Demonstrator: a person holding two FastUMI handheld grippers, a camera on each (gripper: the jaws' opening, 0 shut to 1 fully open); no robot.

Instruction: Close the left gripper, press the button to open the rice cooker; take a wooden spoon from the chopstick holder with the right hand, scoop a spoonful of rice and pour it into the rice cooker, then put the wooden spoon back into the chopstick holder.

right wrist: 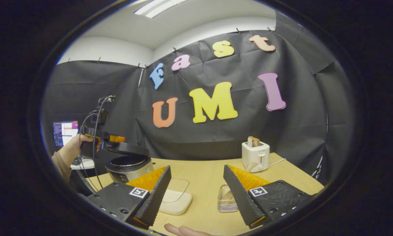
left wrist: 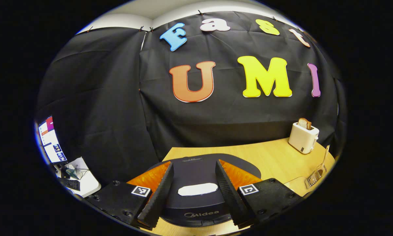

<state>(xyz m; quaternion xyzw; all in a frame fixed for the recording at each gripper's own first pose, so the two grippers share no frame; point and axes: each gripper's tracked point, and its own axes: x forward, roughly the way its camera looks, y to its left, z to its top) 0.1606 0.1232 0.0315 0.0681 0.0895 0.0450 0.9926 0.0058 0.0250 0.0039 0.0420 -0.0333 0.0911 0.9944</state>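
**Risks with the rice cooker lid half up and both tools spread**

Trouble could start at the rice cooker (left wrist: 196, 206). In the right gripper view its dark, disc-shaped lid (right wrist: 126, 149) seems tilted up off the shiny metal pot rim, not fully raised. If it has not latched open, it could drop back as rice is carried over it. The left hand-held gripper (left wrist: 194, 164) sits just over the lid with its ridged fingers spread wide either side of a pale oval patch (left wrist: 198, 189), probably the button. Spread like this, they could straddle the button rather than press it.

The right hand-held gripper (right wrist: 197, 167) is also wide apart and holds nothing. The chopstick holder (right wrist: 227, 198), a clear ribbed box, lies just beyond its fingers at about 5 o'clock on the pale wood-grain desk (right wrist: 203, 173). It looks light, so tugging the slim wooden spoon (left wrist: 325, 154) at a slant could tip or drag it. The shallow rounded rice dish (right wrist: 175, 201), under a clear cover, sits at 7 o'clock, and loose grains would scatter easily. A smooth cream toaster (right wrist: 255, 157) stands at 1 o'clock.
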